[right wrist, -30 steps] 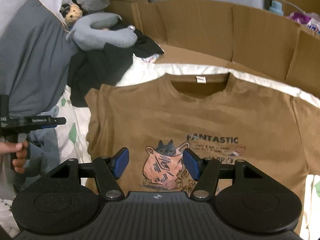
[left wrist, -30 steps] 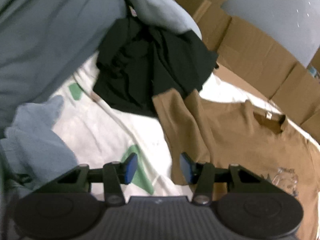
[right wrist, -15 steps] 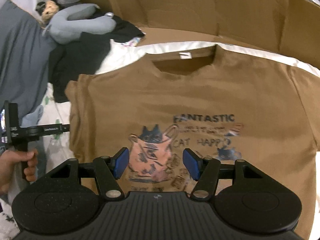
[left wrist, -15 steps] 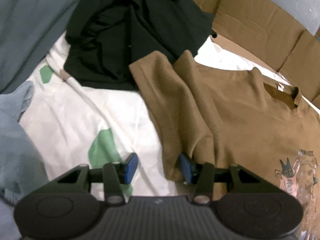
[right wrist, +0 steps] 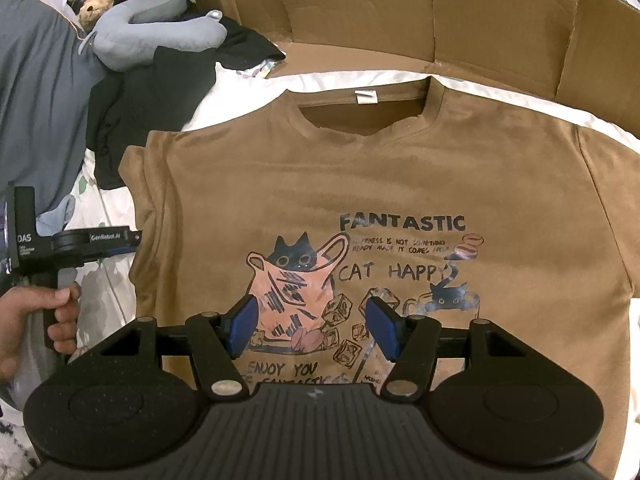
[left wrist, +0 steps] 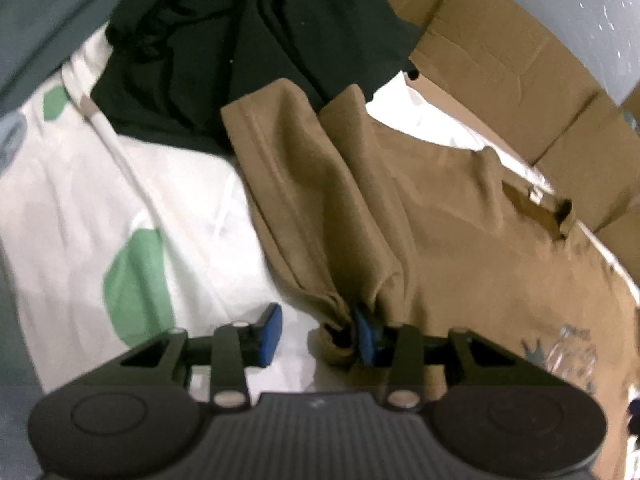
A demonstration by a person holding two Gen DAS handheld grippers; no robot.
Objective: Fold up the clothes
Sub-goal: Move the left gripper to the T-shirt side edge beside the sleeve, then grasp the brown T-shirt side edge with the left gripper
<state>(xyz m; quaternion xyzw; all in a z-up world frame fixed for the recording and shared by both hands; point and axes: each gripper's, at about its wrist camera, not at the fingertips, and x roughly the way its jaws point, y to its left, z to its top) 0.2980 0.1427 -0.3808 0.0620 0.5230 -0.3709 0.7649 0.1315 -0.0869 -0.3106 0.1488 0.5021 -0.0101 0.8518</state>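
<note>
A brown T-shirt with a cat print lies face up on the bed, collar at the far side. Its left sleeve is creased, with the lower edge bunched. My left gripper is down at that bunched edge and its jaws are closing. The fabric lies between them against the right pad, while the left pad stands clear over the sheet. In the right wrist view a hand holds this gripper at the shirt's left edge. My right gripper hovers open over the print with nothing between its fingers.
A black garment lies crumpled beyond the sleeve, beside a grey plush toy and a grey pillow. Cardboard walls line the far side. The sheet is white with green spots.
My left gripper has come down onto the sleeve's lower edge and its jaws have narrowed around the fabric. My right gripper has sunk closer to the shirt's print, still open.
</note>
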